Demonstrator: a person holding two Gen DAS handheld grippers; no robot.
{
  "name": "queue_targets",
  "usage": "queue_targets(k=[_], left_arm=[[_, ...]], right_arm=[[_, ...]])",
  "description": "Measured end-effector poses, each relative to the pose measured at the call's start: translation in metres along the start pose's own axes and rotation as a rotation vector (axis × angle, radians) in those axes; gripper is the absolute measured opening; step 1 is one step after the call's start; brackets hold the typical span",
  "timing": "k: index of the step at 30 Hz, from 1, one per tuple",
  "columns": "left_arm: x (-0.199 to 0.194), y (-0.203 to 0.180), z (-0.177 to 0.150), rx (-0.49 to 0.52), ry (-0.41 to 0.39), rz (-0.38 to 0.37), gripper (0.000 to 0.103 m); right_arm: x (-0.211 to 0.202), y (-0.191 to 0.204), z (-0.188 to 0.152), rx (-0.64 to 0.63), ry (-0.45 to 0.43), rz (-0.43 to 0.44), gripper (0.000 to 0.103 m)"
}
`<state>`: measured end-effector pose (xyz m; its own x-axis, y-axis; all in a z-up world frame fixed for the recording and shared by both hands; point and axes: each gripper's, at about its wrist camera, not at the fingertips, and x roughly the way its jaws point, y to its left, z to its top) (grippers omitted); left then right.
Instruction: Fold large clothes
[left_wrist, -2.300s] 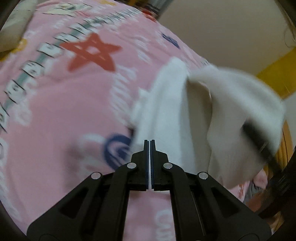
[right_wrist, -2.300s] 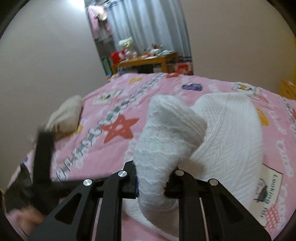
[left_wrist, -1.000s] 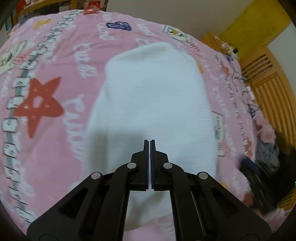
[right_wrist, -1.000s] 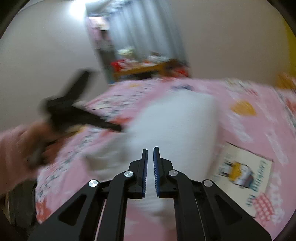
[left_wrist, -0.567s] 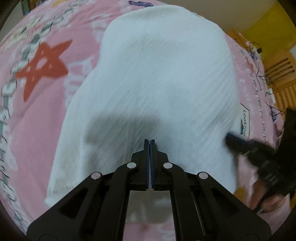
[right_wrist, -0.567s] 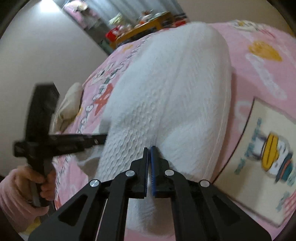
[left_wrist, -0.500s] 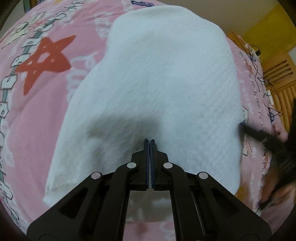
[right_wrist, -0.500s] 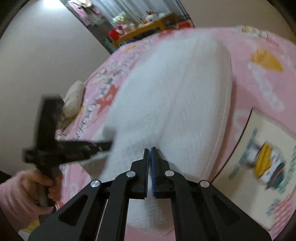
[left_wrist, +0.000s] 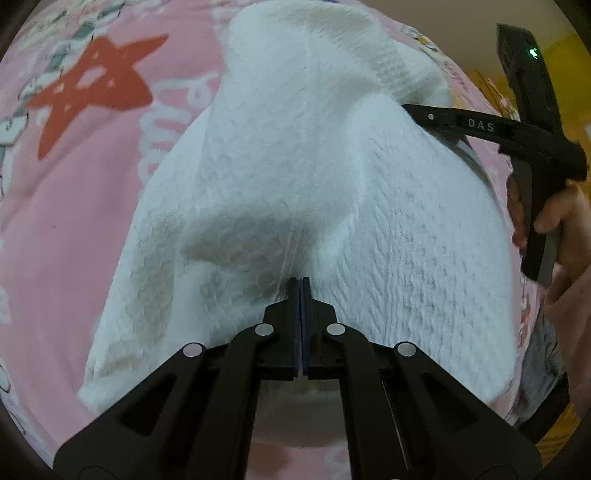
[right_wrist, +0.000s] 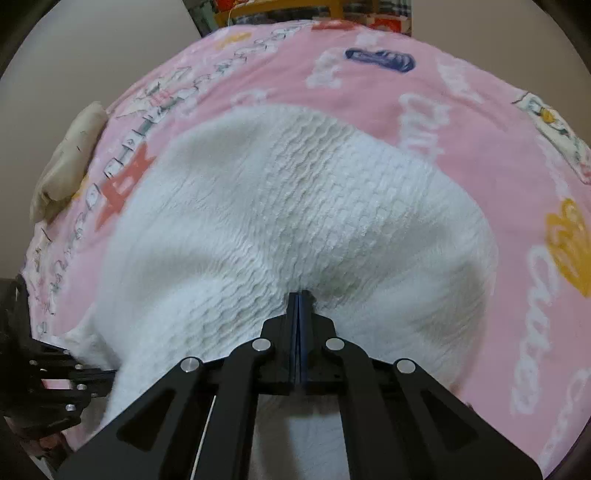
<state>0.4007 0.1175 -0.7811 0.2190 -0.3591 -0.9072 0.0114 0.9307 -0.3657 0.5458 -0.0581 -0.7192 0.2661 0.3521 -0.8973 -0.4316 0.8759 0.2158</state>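
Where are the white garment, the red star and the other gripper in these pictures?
white garment (left_wrist: 295, 166): left wrist view, middle of its knit surface.
red star (left_wrist: 92, 85): left wrist view, star's centre.
right gripper (left_wrist: 410, 108): left wrist view, fingertips at the cloth.

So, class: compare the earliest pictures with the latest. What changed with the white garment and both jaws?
The right gripper let go of the raised white garment; its jaws just closed empty and now press on it. The garment lies lower on the pink bedspread. The left gripper stayed shut.
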Motion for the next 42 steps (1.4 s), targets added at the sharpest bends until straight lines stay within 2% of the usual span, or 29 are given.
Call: queue_targets(k=[2, 4, 5, 8, 10, 11, 12, 13, 15, 16, 19, 23, 26, 27, 28, 30, 31, 32, 33, 34, 37, 40, 42], left_arm=[[0.000, 0.007, 0.004, -0.066, 0.031, -0.041, 0.002], [-0.009, 0.010, 0.005, -0.115, 0.065, -0.082, 0.002], [-0.017, 0.011, 0.006, -0.144, 0.084, -0.105, 0.002], [-0.048, 0.003, 0.021, -0.194, 0.079, -0.169, 0.002], [-0.056, -0.010, 0.041, -0.178, 0.070, -0.208, 0.002], [-0.054, -0.019, 0.054, -0.168, 0.077, -0.231, 0.002], [-0.046, -0.027, 0.067, -0.164, 0.093, -0.255, 0.002], [-0.036, -0.034, 0.075, -0.155, 0.118, -0.250, 0.002], [-0.006, -0.044, 0.087, -0.105, 0.159, -0.145, 0.002], [0.004, -0.041, 0.091, -0.111, 0.182, -0.116, 0.002], [0.025, -0.020, 0.097, -0.175, 0.199, -0.101, 0.003], [0.029, -0.031, 0.094, -0.130, 0.195, -0.049, 0.003], [0.012, -0.043, 0.096, -0.132, 0.190, -0.033, 0.003], [0.000, -0.046, 0.095, -0.116, 0.175, -0.030, 0.002], [-0.007, -0.048, 0.093, -0.102, 0.168, -0.025, 0.002], [-0.024, -0.049, 0.094, -0.062, 0.150, -0.037, 0.002], [-0.031, -0.043, 0.096, -0.040, 0.160, -0.033, 0.013], [-0.033, -0.039, 0.096, -0.026, 0.172, -0.027, 0.037], [-0.036, -0.034, 0.095, -0.005, 0.195, -0.004, 0.062], [-0.038, -0.029, 0.094, 0.007, 0.200, 0.010, 0.097], [-0.048, -0.005, 0.094, -0.005, 0.197, -0.024, 0.097], [-0.043, 0.025, 0.098, -0.057, 0.227, -0.095, 0.097], [-0.029, 0.040, 0.098, -0.105, 0.270, -0.158, 0.097]], right_arm=[[-0.007, -0.008, 0.004, 0.062, 0.017, 0.038, 0.000], [-0.027, -0.016, -0.002, 0.150, -0.003, 0.088, 0.000], [-0.043, -0.016, -0.007, 0.180, -0.030, 0.108, 0.004], [-0.095, -0.004, -0.045, 0.220, -0.093, 0.171, 0.005], [-0.102, 0.010, -0.082, 0.283, -0.035, 0.234, 0.005], [-0.097, 0.015, -0.100, 0.322, 0.005, 0.253, 0.001], [-0.091, 0.018, -0.108, 0.354, 0.023, 0.248, 0.000], [-0.086, 0.020, -0.120, 0.384, 0.037, 0.221, 0.000], [-0.072, 0.026, -0.121, 0.357, 0.072, 0.142, 0.000], [-0.070, 0.031, -0.117, 0.334, 0.081, 0.122, 0.000], [-0.057, 0.043, -0.107, 0.245, 0.083, 0.097, 0.000], [-0.062, 0.040, -0.107, 0.304, 0.068, 0.119, 0.000], [-0.083, 0.021, -0.107, 0.465, 0.072, 0.218, 0.001], [-0.095, 0.013, -0.108, 0.510, 0.052, 0.239, 0.003], [-0.105, 0.007, -0.109, 0.529, 0.027, 0.236, 0.010], [-0.136, -0.013, -0.114, 0.567, -0.058, 0.198, 0.044], [-0.148, -0.023, -0.118, 0.590, -0.098, 0.182, 0.079], [-0.154, -0.031, -0.121, 0.609, -0.127, 0.176, 0.084], [-0.162, -0.042, -0.128, 0.641, -0.164, 0.170, 0.084], [-0.162, -0.055, -0.132, 0.671, -0.169, 0.159, 0.084], [-0.144, -0.074, -0.149, 0.800, -0.136, 0.179, 0.085], [-0.109, -0.092, -0.168, 0.959, -0.097, 0.308, 0.085], [-0.092, -0.089, -0.173, 0.981, -0.063, 0.343, 0.085]])
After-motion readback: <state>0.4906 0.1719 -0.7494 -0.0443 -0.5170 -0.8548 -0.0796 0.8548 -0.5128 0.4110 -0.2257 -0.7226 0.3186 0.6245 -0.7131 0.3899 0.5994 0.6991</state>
